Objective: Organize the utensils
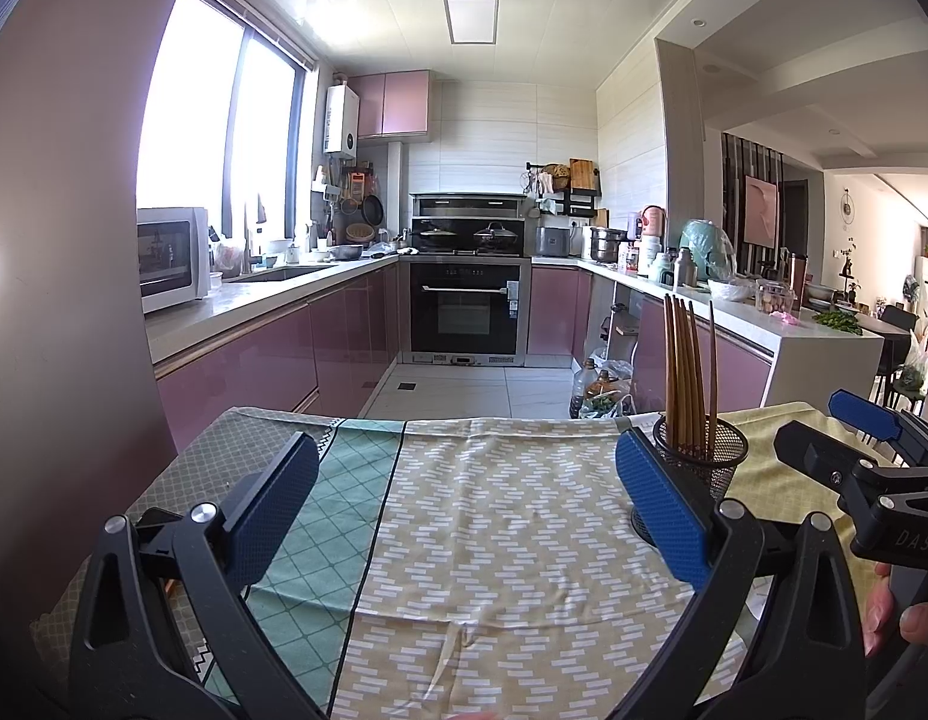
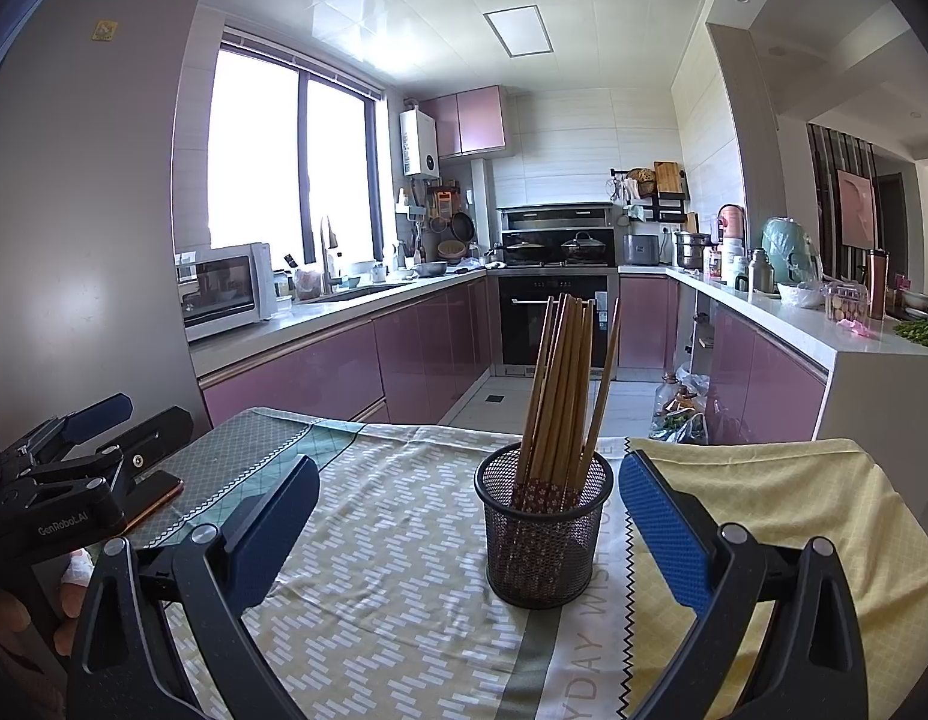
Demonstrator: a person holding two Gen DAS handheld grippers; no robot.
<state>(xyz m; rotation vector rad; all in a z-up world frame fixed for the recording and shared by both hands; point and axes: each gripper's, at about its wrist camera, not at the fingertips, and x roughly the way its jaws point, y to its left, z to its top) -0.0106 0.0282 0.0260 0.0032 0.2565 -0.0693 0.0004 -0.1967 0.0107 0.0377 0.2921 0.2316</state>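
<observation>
Blue-padded fingers of the right gripper (image 2: 469, 516) stand wide apart, holding nothing, with the black mesh holder (image 2: 544, 531) upright between and just beyond them on the patterned tablecloth (image 2: 368, 588). Wooden chopsticks (image 2: 563, 390) stand bundled inside it, leaning slightly. Off to the left, the left gripper (image 1: 467, 507) also gapes wide over bare cloth, empty.
</observation>
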